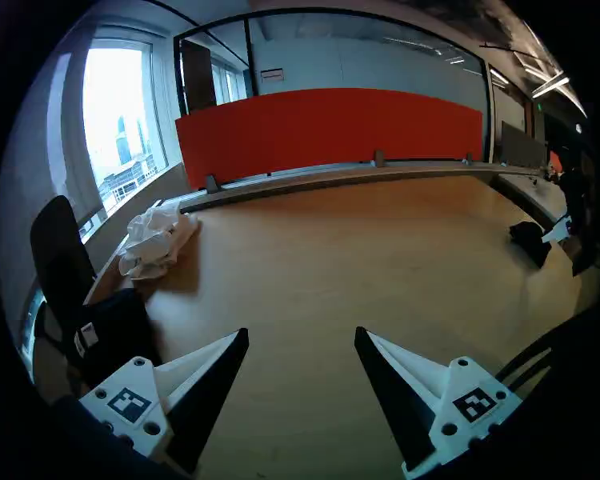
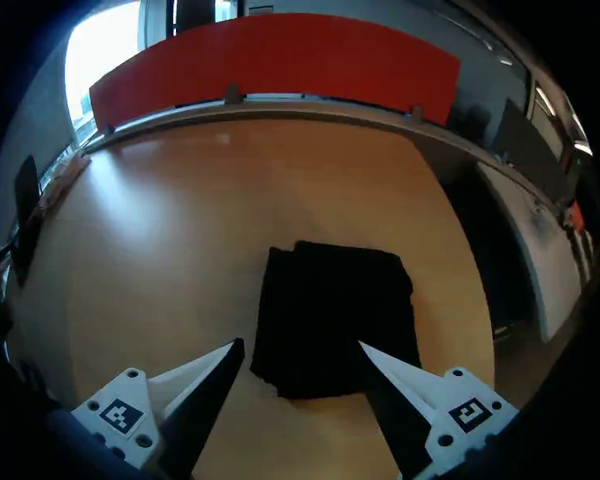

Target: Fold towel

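Observation:
A black towel [image 2: 332,308] lies folded into a rough rectangle on the wooden table [image 2: 164,224]. In the right gripper view, my right gripper [image 2: 301,343] hovers just above the towel's near edge, open, its fingers apart on either side of the cloth with nothing held. My left gripper [image 1: 301,331] is open over bare wood in the left gripper view, holding nothing. At the far right of that view sits a dark lump [image 1: 530,240] that may be the same towel; I cannot tell for sure.
A crumpled white cloth [image 1: 154,238] lies at the table's [image 1: 340,256] left edge. A red divider panel [image 1: 332,128] runs along the back. A black chair [image 1: 60,256] stands at the left, by the window. A second desk [image 2: 544,248] stands to the right.

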